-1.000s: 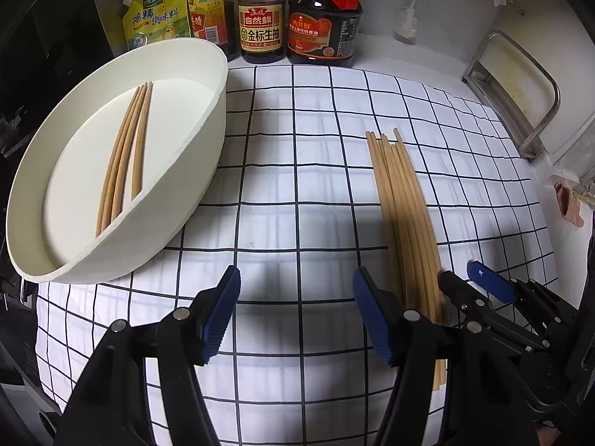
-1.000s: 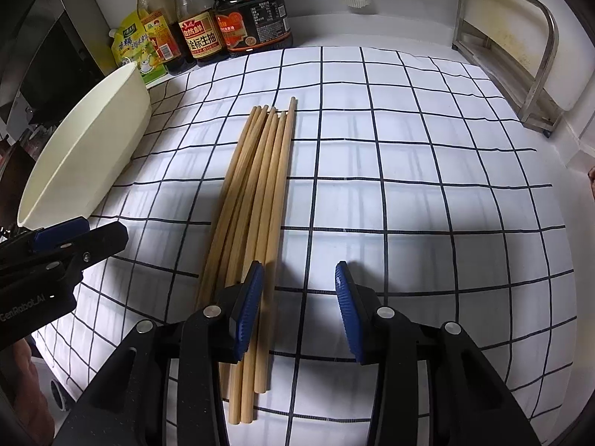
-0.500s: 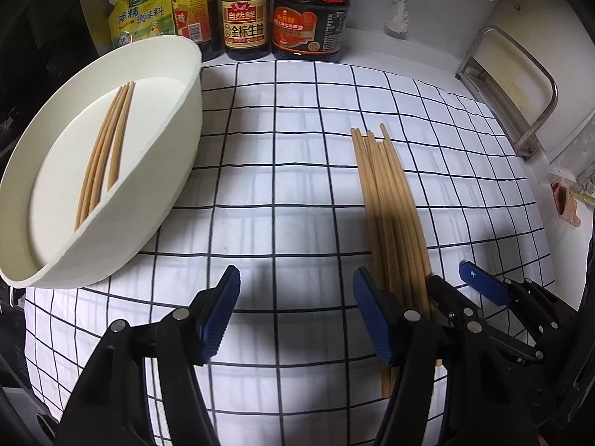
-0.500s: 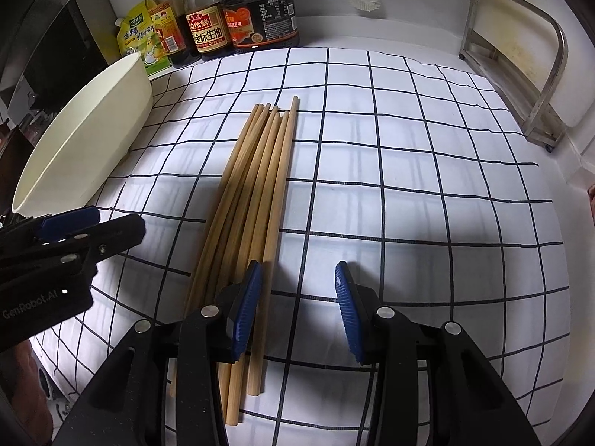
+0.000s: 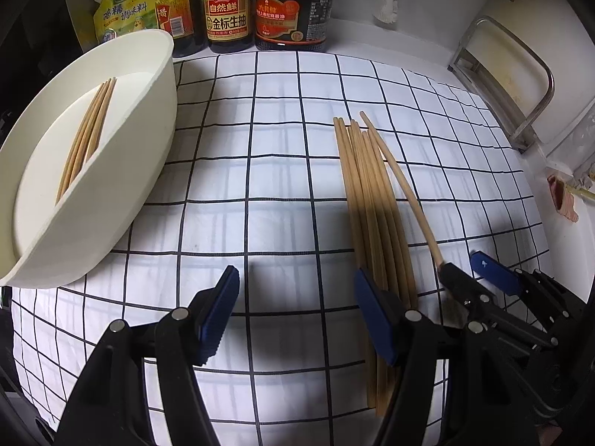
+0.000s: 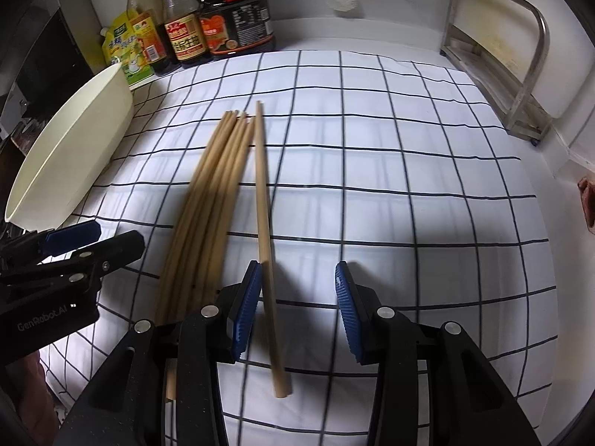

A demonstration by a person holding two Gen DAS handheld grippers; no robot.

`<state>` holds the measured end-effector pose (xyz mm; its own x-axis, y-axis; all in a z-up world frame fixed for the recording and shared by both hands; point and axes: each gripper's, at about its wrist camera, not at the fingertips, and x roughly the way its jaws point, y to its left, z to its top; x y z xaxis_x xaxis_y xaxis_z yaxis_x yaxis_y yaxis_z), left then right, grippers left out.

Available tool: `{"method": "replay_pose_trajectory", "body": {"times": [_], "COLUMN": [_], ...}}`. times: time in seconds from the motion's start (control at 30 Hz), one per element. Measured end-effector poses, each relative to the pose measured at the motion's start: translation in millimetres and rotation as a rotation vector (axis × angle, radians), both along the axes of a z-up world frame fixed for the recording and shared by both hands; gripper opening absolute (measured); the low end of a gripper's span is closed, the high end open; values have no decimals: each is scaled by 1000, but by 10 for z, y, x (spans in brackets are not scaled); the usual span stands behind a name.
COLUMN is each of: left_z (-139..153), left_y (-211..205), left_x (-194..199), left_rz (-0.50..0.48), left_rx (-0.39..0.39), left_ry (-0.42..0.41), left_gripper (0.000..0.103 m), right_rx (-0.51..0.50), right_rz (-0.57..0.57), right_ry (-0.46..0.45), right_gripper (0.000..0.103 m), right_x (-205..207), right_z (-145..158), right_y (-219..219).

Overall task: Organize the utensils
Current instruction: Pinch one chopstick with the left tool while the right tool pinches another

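Right wrist view looks down on a white cloth with a black grid [image 6: 372, 171], where a bundle of wooden chopsticks [image 6: 208, 200] lies lengthwise, near to far. 1 chopstick [image 6: 264, 215] is set apart just right of the bundle, its near part lying between the jaws of the right gripper [image 6: 295, 308]; it sits against the left blue pad while the right pad stands clear of it, so the jaws are parted and nothing is clamped. From the left wrist view, the left gripper [image 5: 297, 312] hangs over bare cloth with its jaws wide apart and empty, its right finger just over the bundle's near end. A white oval tray [image 5: 122, 186] sits at the far left edge of the cloth, with a few chopsticks [image 5: 87, 133] lying inside it. Sauce bottles [image 5: 227, 11] and a yellow seasoning pouch [image 5: 121, 15] line the far wall, and a metal rack [image 5: 520, 85] stands at the right.
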<state>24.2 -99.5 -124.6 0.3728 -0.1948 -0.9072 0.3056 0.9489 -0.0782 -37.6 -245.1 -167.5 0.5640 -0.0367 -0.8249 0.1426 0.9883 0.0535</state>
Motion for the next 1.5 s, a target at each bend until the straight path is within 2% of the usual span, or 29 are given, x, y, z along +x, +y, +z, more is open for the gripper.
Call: {"method": "replay_pose_trajectory", "body": {"times": [0.53, 0.77, 0.87, 1.03, 1.33, 1.43, 1.5], "left_z": [-117, -126, -140, -164, -162, -155, -147], "left_y": [-166, -157, -123, -113, -69, -75, -93], "left_x": [-7, -31, -53, -62, 32, 44, 34], "left_rz": [-17, -12, -9, -3, 22, 20, 9], "left_rx": [24, 44, 53, 88, 92, 89, 89], "left_ry": [9, -11, -14, -18, -13, -20, -27], "left_gripper": [63, 68, 72, 71, 72, 66, 56], "right_rx": [1, -4, -13, -21, -73, -98, -106], "right_rz": [-13, -3, 5, 15, 38, 54, 70], "right_ry": [-14, -15, -15, -16, -21, -27, -30], "right_gripper": [39, 39, 39, 39, 39, 39, 39], "right_x": [-53, -50, -38, -21, 30, 59, 73], "right_z": [-12, -9, -10, -8, -22, -30, -31], "right_y": [-151, -140, -121, -105, -25, 19, 43]}}
